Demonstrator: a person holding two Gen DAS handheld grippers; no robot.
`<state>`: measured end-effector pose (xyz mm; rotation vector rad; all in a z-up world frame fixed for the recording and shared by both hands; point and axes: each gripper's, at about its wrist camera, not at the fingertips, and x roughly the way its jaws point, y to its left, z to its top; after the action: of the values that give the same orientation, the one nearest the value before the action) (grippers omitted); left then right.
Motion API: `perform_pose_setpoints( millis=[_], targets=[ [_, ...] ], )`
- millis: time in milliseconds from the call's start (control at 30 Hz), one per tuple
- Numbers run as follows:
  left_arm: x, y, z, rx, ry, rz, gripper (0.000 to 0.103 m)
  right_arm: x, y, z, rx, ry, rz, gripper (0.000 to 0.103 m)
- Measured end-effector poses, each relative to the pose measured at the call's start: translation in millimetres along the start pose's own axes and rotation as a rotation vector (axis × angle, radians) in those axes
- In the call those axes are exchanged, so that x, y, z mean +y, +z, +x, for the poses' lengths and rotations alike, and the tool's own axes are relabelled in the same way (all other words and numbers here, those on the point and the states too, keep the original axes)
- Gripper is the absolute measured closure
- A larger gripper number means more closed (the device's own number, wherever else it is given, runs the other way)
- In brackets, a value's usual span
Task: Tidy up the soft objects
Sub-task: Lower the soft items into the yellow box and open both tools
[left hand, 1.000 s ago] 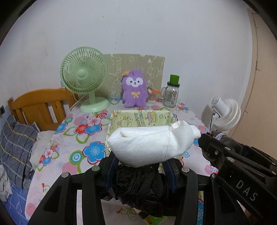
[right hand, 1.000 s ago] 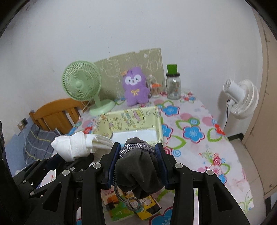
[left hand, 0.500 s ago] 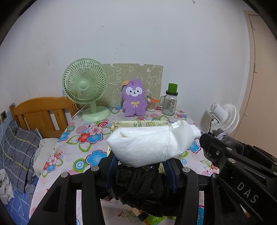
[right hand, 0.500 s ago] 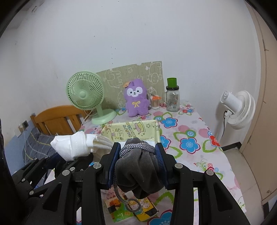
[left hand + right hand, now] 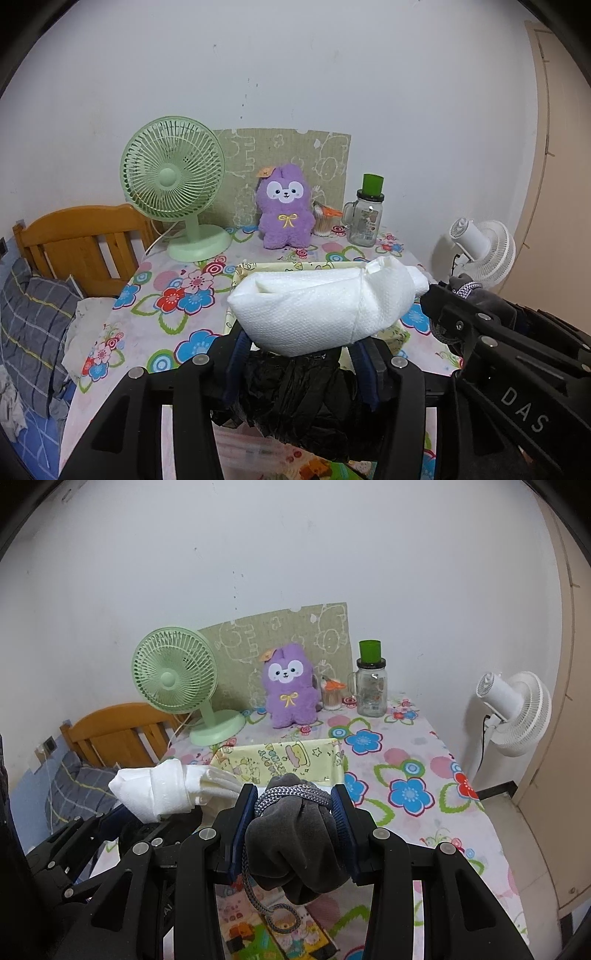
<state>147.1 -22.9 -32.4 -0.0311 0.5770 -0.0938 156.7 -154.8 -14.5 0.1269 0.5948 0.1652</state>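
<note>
Floral table [image 5: 424,746]: L tongs [image 5: 301,354] grip white+black bundle [image 5: 325,310]; R tongs [image 5: 297,812] clamp grey pouch [image 5: 295,845].

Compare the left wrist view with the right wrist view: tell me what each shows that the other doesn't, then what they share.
Only the left wrist view shows the crumpled black plastic clamped in the left gripper, beneath the white towel bundle. Only the right wrist view shows the grey pouch face-on in the right gripper, its cord loop dangling over picture books. Both show the green fan, purple plush, glass jar, yellow box and white fan.
</note>
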Motion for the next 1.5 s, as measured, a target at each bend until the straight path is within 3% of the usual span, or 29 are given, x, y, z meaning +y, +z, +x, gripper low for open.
perform_pose_setpoints(
  millis=[367,1000,1067,1200,1333,1500],
  targets=[
    [8.9,9.5,43.2,0.048,0.001,-0.007,0.049,-0.3,11.3,47.0,0.043,-0.001,0.003,0.059],
    [11.6,31.7,108.6,0.089,-0.018,-0.007,0.049,-5.1,34.0,109.5,0.042,-0.020,0.010,0.059],
    [11.4,32.5,115.0,0.096,-0.026,-0.009,0.046,-5.4,35.0,114.2,0.042,-0.021,0.010,0.058],
    [9.3,32.7,126.7,0.108,-0.031,-0.005,0.027,-6.8,35.7,126.0,0.046,-0.023,0.010,0.058],
    [6.4,30.2,135.5,0.126,-0.043,0.007,0.015,-9.5,35.0,138.5,0.062,-0.022,0.019,0.059],
    [7.8,28.1,140.4,0.135,-0.042,0.005,0.009,-10.4,33.9,148.8,0.074,-0.019,0.021,0.059]
  ],
)
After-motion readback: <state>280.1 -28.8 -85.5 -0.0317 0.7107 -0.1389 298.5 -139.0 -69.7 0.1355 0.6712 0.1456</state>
